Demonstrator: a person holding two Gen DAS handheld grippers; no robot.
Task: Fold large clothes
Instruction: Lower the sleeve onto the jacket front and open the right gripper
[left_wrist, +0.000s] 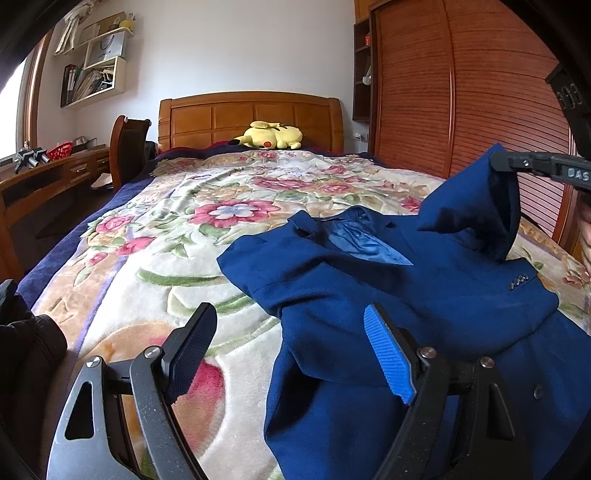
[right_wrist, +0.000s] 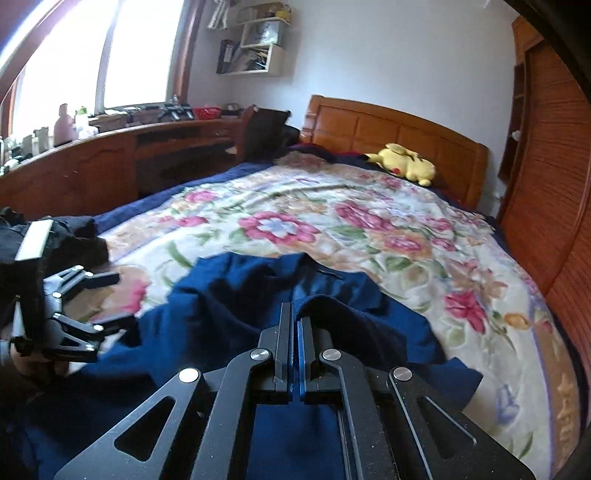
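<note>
A large navy blue suit jacket lies on the floral blanket, collar toward the headboard; it also shows in the right wrist view. My left gripper is open and empty, low over the jacket's left edge; it also shows at the left of the right wrist view. My right gripper is shut on a fold of the jacket, apparently the sleeve. In the left wrist view the right gripper holds that sleeve lifted above the jacket, and sleeve buttons show below.
The floral blanket covers the bed, with a yellow plush toy by the wooden headboard. A desk and chair stand left, a wooden wardrobe right. Dark clothing lies at the bed's left edge.
</note>
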